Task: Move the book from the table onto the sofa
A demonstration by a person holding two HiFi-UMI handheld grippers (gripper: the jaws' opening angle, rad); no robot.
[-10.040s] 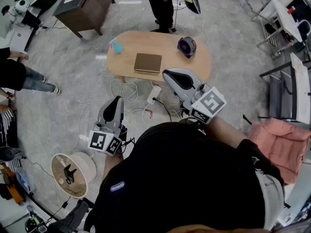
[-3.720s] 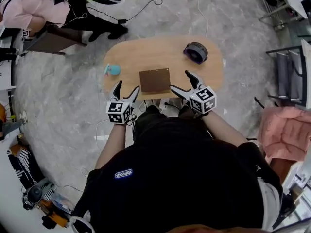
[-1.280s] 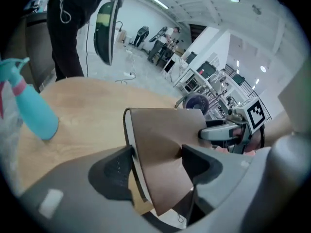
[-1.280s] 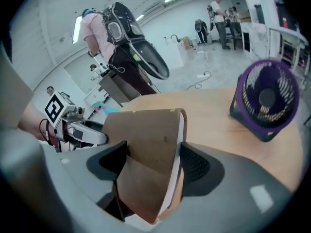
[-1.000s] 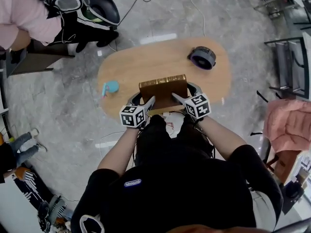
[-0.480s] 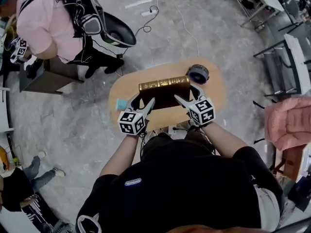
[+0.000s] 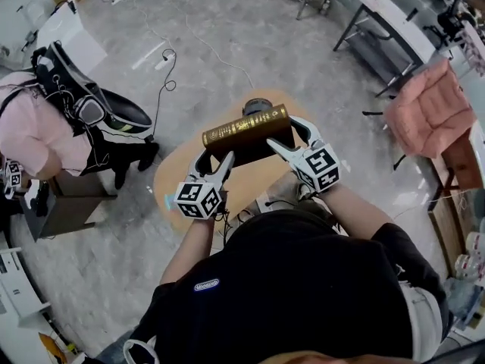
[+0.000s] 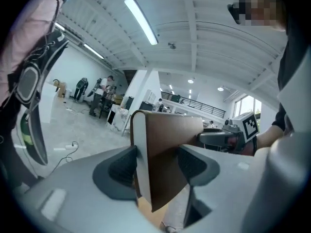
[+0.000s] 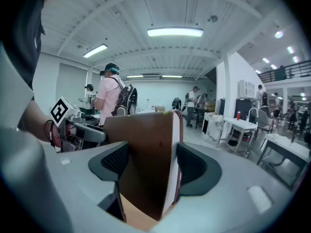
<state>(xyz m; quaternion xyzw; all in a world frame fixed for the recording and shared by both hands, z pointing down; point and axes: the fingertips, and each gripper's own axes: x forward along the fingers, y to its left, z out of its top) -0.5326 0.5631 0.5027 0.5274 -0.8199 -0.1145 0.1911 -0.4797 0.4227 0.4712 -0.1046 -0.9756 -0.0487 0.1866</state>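
Left claw (image 8: 156, 165) is clenched on one short end of the book (image 7: 246, 131), with its pads pressing both covers. Right claw (image 9: 148, 165) grasps the opposite end, its jaws having just been closing on the covers between them. The book hangs in the air over the near edge of the table (image 7: 170, 192), clear of its top.

As I judge it, each grip bites only a narrow margin. If the hands drift apart or twist unevenly towards the pink-cushioned seat (image 7: 428, 112), likely the sofa, one end could slip free and the book drop.

It is a thick hardback with plain brown covers, a gilt lettered spine and a pale page block.
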